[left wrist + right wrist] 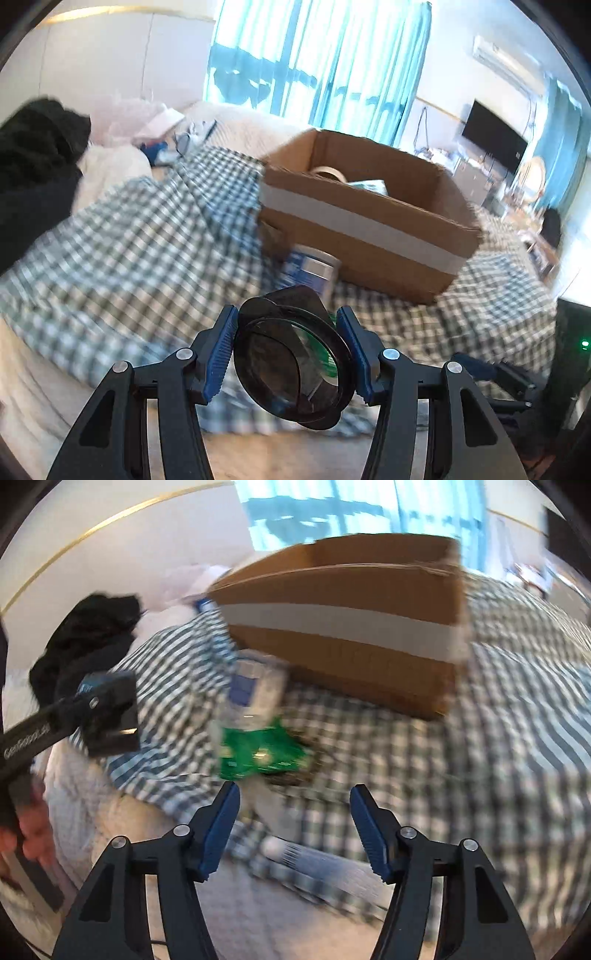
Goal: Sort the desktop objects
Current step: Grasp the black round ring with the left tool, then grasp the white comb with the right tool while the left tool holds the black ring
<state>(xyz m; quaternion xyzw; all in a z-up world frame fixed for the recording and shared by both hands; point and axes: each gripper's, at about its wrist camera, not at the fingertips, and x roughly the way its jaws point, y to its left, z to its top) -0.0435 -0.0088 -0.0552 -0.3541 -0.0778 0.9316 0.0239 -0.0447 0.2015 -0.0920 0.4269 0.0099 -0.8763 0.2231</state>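
Note:
My left gripper [288,354] is shut on a black round lens hood [291,373], with both blue pads against its rim, held above the checked cloth. Ahead lie a clear bottle with a blue label [314,269] and an open cardboard box [369,225] holding a tape roll [328,173]. My right gripper [295,827] is open with nothing between its fingers, above the cloth. In front of it lie a green packet [258,753] and the bottle [255,694], with the box [343,627] behind. A white tube [310,856] lies on the cloth under the right gripper.
A green-and-white checked cloth [147,240] covers the bed. A black garment [33,147] is piled at the far left. The left gripper's body [107,712] and a hand [29,834] show at the left edge of the right wrist view. A dark screen [495,136] hangs on the far wall.

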